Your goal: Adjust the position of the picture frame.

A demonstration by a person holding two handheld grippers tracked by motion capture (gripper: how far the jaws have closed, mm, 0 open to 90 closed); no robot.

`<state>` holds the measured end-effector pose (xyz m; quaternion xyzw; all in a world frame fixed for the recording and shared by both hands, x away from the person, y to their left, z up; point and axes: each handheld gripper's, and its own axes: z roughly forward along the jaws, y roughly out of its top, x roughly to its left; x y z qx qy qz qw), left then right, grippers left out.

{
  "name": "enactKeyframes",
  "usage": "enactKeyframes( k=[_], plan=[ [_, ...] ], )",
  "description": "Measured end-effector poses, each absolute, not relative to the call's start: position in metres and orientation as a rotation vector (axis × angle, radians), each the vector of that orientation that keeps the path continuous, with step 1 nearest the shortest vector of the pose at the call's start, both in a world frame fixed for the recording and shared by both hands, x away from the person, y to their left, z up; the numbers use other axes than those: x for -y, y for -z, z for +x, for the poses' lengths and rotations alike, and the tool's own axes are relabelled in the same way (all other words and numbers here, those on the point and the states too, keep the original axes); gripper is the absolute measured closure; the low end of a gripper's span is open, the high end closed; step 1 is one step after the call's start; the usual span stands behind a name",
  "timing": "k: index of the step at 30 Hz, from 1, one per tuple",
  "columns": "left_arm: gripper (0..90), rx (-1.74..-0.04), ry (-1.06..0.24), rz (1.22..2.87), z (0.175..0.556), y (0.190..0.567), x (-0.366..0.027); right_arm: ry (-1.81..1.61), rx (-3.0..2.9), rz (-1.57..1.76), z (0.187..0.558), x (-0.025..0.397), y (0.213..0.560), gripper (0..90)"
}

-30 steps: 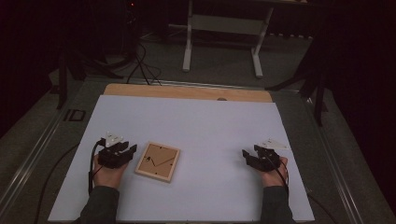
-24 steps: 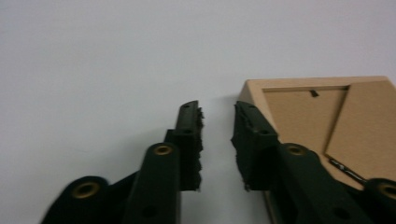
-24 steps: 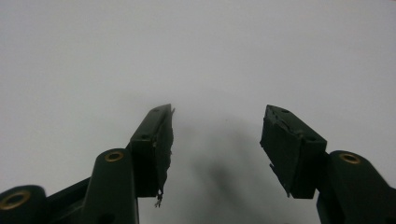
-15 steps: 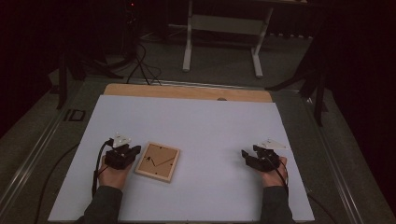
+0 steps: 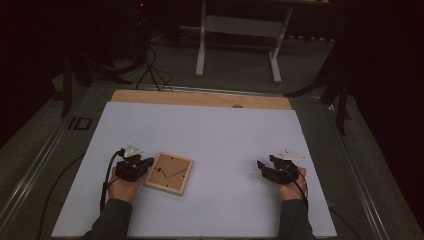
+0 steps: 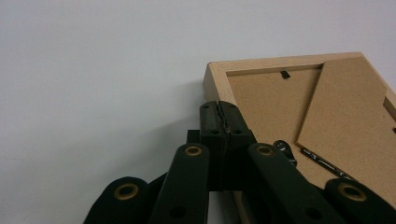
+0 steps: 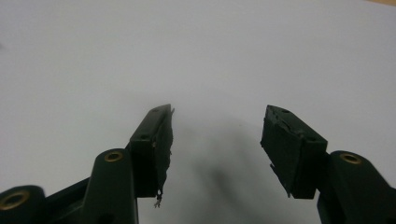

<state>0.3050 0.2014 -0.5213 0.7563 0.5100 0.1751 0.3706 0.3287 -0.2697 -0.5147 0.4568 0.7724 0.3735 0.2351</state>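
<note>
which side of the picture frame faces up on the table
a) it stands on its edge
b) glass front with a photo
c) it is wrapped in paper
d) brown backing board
d: the left gripper view shows the picture frame lying flat with its brown backing board up inside the pale wooden rim, the shut left gripper at its corner.

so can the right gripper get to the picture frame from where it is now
Probably yes. The right gripper has its jaws open, and between it and the picture frame lies only bare white table. The left gripper, shut, sits at the frame's far edge.
</note>
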Motion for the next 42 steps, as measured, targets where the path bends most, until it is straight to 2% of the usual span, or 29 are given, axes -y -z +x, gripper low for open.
enactKeyframes(
  k=[32, 42],
  plan=[
    [89.5, -1.179, -0.422, 1.984, 0.307, 0.524, -0.16, -1.097, -2.151, 1.144, 0.322, 0.241, 0.502, 44.2],
    [88.4, -1.16, -0.431, 1.98, 0.306, 0.522, -0.157, -1.121, -2.167, 1.103, 0.32, 0.23, 0.501, 53.4]
  ],
)
